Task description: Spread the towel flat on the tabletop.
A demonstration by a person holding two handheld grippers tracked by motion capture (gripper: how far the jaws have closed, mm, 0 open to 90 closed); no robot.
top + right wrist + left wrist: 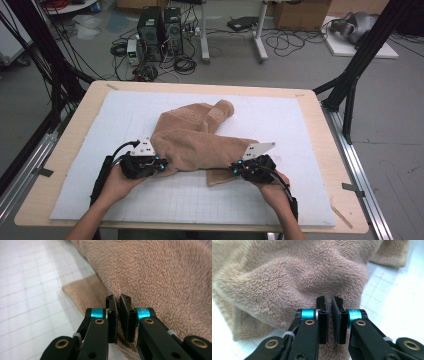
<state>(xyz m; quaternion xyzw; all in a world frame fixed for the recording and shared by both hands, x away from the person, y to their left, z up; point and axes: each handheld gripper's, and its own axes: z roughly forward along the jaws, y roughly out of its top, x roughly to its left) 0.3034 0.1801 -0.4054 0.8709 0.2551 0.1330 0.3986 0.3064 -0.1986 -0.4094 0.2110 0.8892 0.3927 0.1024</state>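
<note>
Towel [195, 142] edge apparently pinched between both tongs' closed jaws.

You have a white gridded mat [300, 125] spread over the wooden counter [85, 107]. Past the counter's far edge, two black computer towers [161, 31] stand on the grey floor [310, 65] amid tangled cables [285, 42], with cardboard boxes [300, 14] farther right and a white table leg [259, 42] between them.

A brown towel [200, 140] lies bunched in the middle of the white mat [300, 120]; the left gripper [161, 165] and right gripper [235, 169] pinch its near edge.
</note>
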